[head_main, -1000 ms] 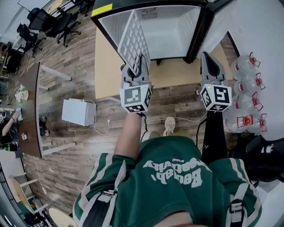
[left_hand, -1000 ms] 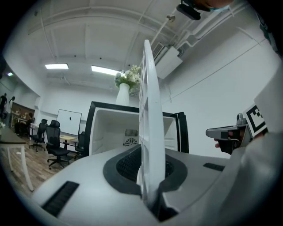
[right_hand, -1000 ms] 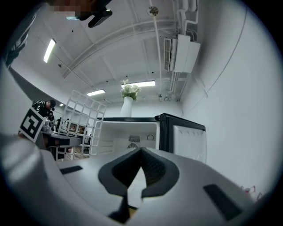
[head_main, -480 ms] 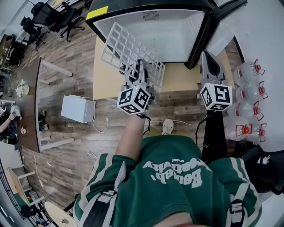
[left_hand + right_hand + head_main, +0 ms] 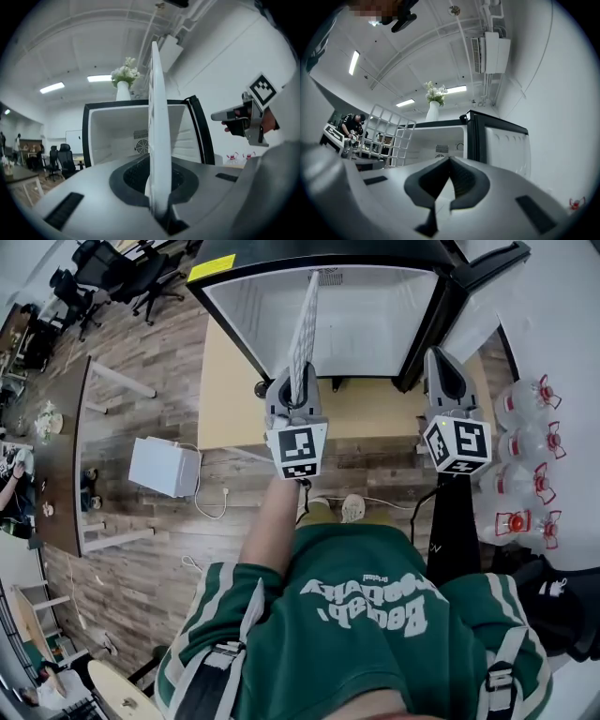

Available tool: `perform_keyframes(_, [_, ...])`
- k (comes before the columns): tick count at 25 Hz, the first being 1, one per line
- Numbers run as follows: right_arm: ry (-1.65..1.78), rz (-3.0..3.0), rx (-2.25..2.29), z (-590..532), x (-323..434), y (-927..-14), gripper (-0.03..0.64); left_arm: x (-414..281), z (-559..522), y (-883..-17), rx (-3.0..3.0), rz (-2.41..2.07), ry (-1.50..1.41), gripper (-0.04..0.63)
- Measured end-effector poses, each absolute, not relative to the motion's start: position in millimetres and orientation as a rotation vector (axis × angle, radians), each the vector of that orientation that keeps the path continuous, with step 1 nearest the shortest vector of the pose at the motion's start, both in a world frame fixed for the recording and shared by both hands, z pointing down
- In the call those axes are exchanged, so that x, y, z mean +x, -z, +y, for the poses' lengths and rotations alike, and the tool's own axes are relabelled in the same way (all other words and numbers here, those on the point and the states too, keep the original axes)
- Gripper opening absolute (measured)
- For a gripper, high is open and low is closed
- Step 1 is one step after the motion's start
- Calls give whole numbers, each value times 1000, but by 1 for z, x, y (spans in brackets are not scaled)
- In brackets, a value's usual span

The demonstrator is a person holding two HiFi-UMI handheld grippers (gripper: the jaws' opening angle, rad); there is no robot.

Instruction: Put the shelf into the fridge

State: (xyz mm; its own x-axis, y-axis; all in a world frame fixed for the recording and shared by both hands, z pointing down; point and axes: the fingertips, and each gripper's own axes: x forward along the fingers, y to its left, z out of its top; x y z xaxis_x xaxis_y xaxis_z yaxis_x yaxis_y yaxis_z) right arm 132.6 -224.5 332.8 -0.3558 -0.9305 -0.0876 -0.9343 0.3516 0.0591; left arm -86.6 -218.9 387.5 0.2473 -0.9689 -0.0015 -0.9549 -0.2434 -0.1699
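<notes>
In the head view the shelf (image 5: 305,329) is showing only its thin edge; the fridge (image 5: 375,306) is running off the top edge.

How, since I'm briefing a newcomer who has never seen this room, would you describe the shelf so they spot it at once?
Find the open black-framed fridge with a white inside, at the top of the head view. Just in front of its opening, the left gripper is shut on the shelf. It is the only white wire grid here, a flat panel held upright on its edge.
</notes>
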Motion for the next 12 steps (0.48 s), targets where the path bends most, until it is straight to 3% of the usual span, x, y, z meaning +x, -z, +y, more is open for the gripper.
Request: perform_keyframes(12, [-138,2534,-1790,-223,143,-335,3,-72,-221,-399,-2076,1588,616,25])
